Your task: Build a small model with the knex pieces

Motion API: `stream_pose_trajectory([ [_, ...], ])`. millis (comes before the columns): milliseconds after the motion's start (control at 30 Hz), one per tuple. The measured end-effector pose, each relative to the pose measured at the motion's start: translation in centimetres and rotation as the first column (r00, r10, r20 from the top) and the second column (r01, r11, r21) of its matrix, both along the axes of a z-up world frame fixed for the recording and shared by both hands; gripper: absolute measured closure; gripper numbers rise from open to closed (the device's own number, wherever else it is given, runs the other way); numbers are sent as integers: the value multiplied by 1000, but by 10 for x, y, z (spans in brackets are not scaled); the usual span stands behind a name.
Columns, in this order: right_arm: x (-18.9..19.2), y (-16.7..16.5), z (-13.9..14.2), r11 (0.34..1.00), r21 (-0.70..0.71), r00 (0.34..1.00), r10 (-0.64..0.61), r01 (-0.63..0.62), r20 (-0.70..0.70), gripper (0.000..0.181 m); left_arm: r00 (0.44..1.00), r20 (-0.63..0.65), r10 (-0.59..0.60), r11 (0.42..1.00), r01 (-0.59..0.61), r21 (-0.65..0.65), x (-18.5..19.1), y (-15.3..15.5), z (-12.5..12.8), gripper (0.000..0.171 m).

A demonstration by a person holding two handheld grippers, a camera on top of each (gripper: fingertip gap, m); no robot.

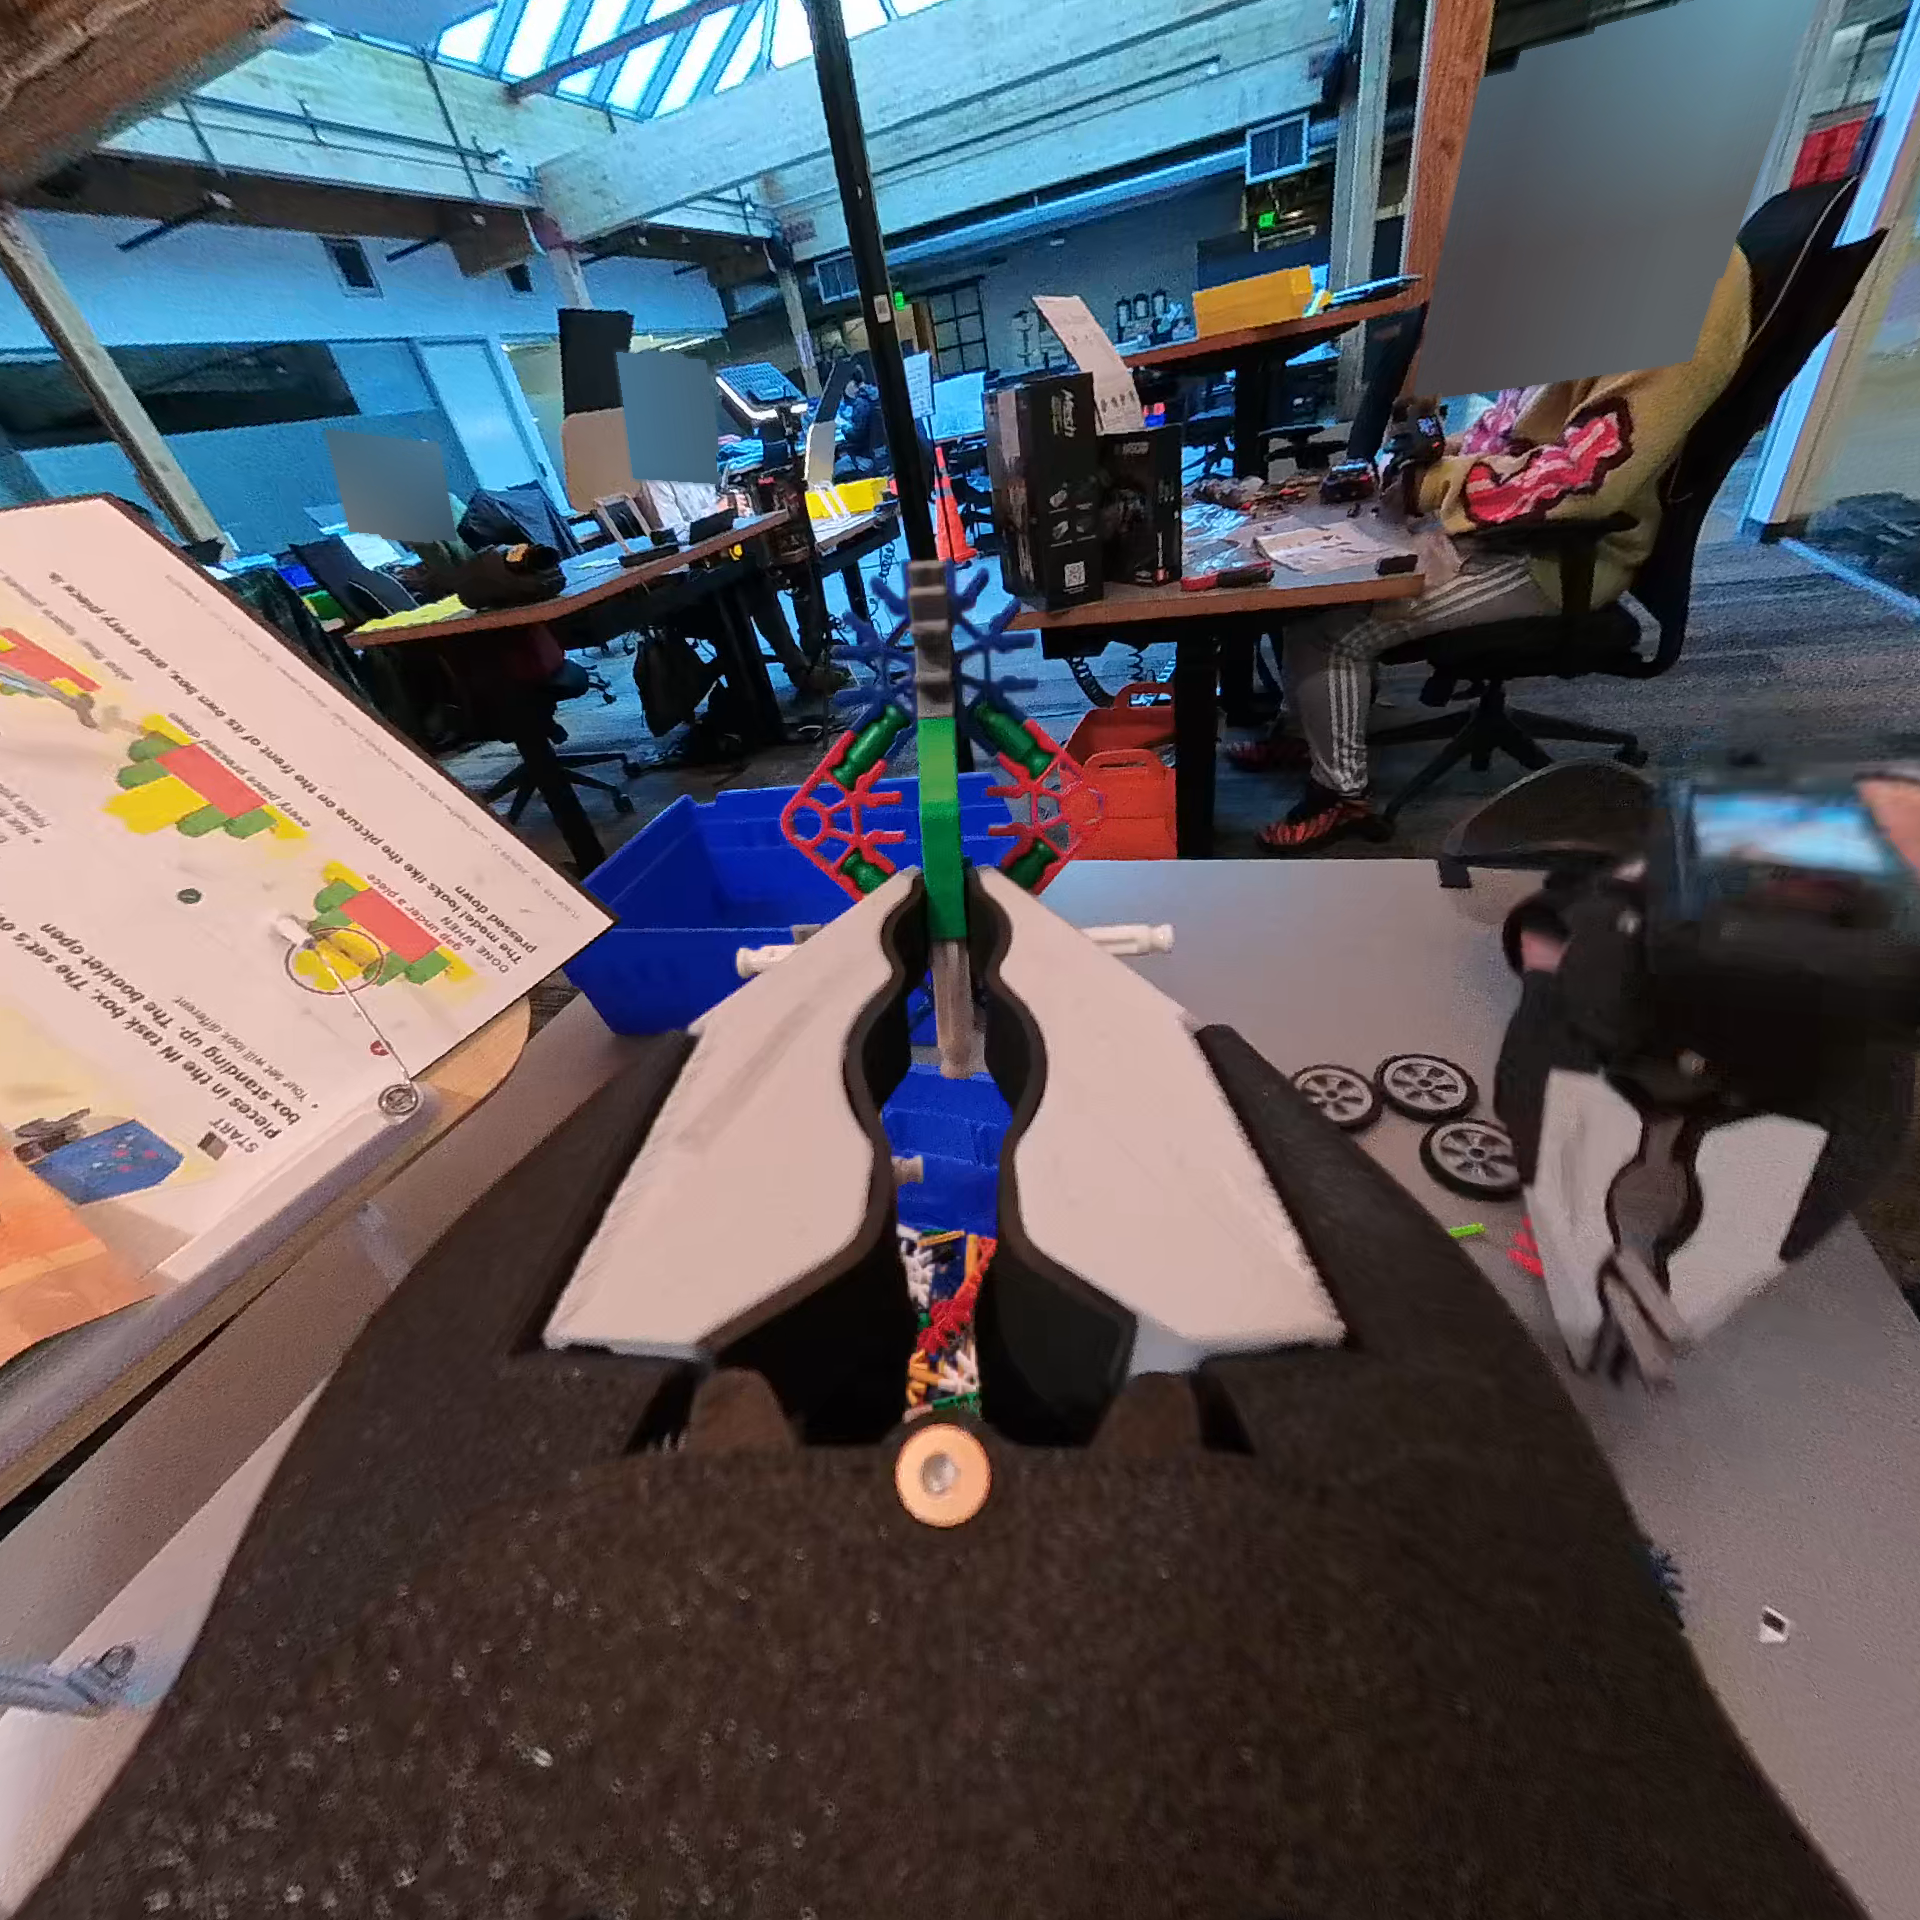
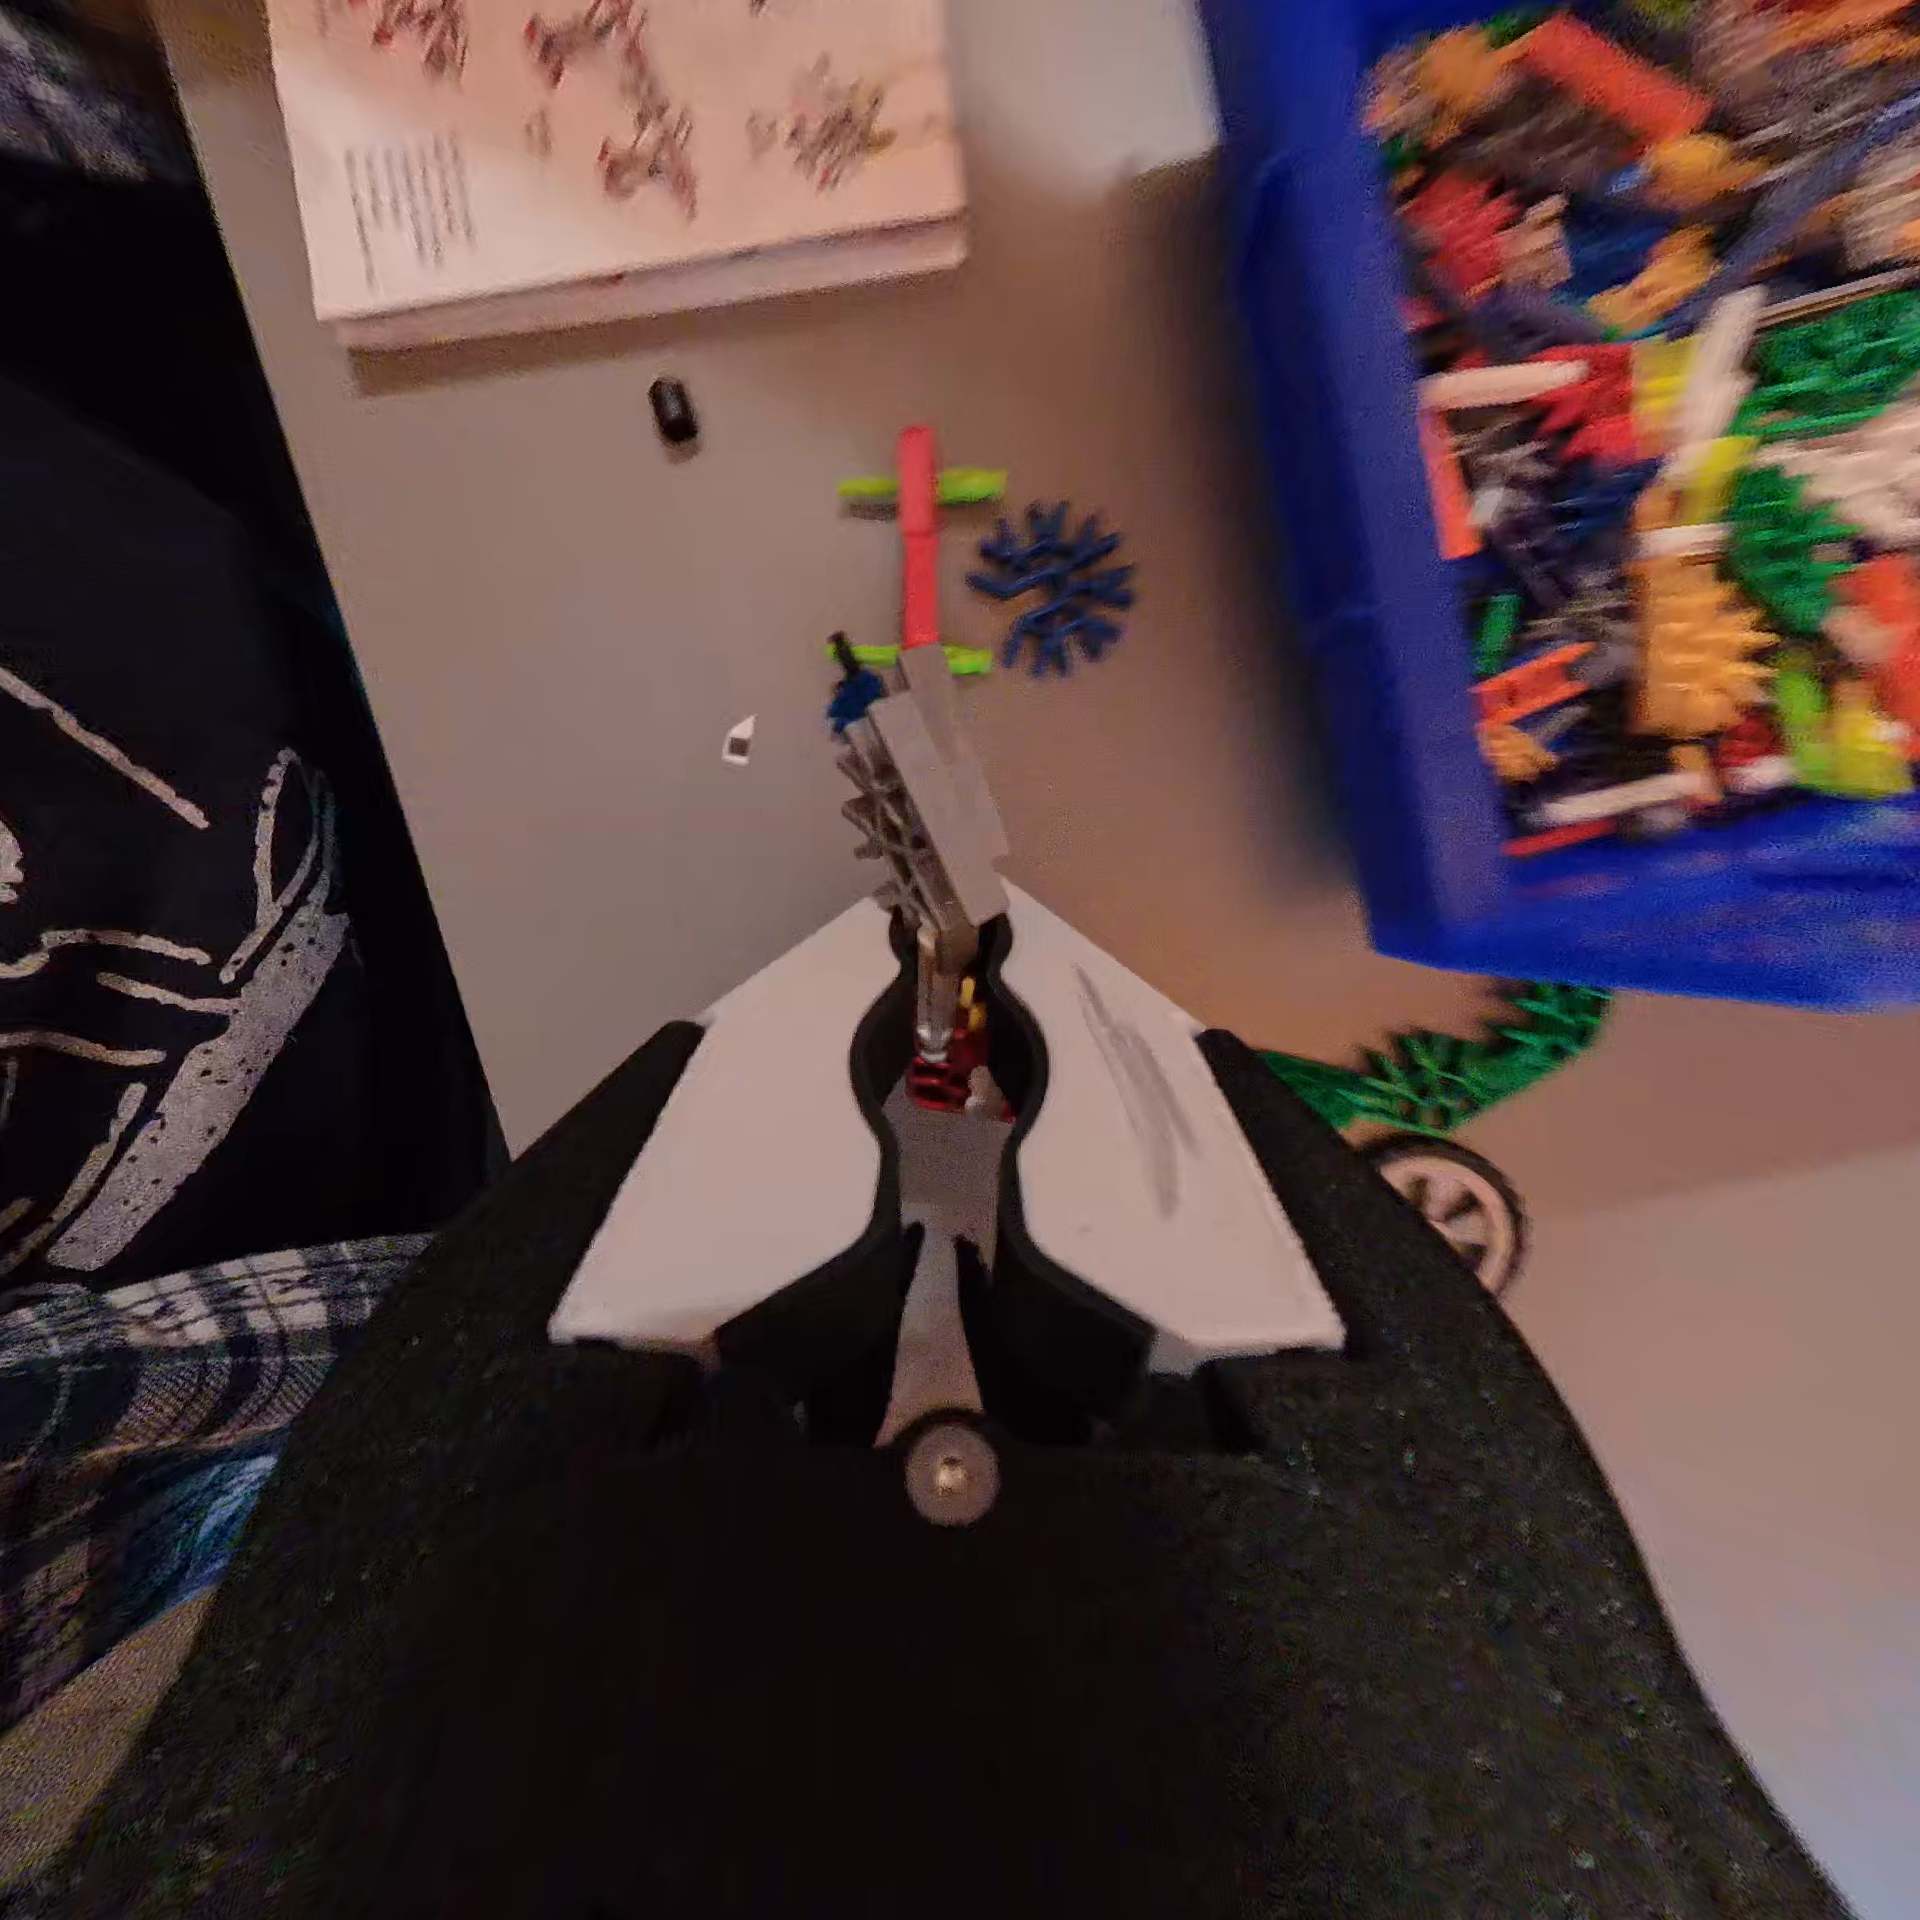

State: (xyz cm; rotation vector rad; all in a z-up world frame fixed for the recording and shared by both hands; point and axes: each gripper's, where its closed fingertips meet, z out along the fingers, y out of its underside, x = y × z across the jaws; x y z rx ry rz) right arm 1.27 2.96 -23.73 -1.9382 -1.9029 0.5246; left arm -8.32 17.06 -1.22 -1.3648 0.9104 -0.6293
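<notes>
left wrist view, left gripper (image 1: 943, 914) clamping toy assembly (image 1: 940, 790)

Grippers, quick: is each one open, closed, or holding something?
Left gripper: closed on a toy assembly.
Right gripper: closed on a grey connector.

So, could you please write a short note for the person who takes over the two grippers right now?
Left gripper: shut on a built toy piece of green, grey, red and blue parts, held upright above the blue bin.
Right gripper: shut on a grey connector piece, held over the table; the view is blurred.
On the table: a red rod with green cross pieces, a loose blue connector, three small wheels, an open booklet. The bin is full of mixed parts.
Done: one piece partly built. What is left cannot be told from the pictures.
</notes>
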Motion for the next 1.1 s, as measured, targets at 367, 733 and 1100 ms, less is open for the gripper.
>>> stream_pose_trajectory([
  [367, -1, 2, -39, 999, -37, 986, 20, -14, 164, 142, 999, 17, -39, 999, 40, -21, 3, -4, 0, 169],
  [733, -29, 15, 114, 984, 177, 932, 70, -7, -355, 143, 753, 483, -447, 859, 511, -3, -3, -46, 38, 168],
  [1100, -70, 78, 236, 717, 567, 744, 101, 406, -660, 153, 874, 406, -268, 958, 286, 17, 15, -31, 32, 169],
])
